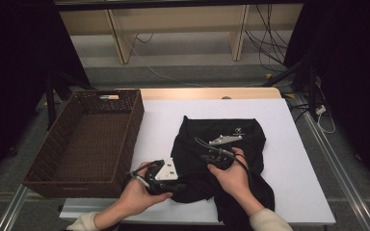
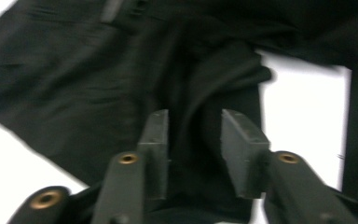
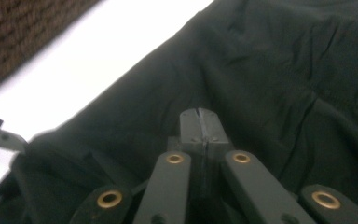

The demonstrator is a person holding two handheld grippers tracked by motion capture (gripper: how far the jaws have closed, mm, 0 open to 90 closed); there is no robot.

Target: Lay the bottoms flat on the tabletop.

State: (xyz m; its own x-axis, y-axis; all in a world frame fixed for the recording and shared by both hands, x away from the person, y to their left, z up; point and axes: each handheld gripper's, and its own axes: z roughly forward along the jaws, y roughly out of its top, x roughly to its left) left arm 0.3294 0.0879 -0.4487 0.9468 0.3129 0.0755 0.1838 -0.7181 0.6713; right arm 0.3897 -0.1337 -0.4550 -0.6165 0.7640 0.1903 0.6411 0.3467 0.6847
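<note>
Resting on black garment (image 1: 231,139), left gripper (image 2: 193,140) jaws narrowly apart over fabric, right gripper (image 3: 199,126) jaws pressed together.

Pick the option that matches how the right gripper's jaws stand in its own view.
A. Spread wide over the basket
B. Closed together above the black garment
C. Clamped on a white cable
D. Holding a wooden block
B: in the right gripper view the right gripper has its two jaws pressed together, with the black garment lying beyond them.

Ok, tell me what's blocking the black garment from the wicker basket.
Nothing visible. The black garment lies on the white table; the wicker basket sits beside it, open-topped, with bare tabletop between them.
</note>
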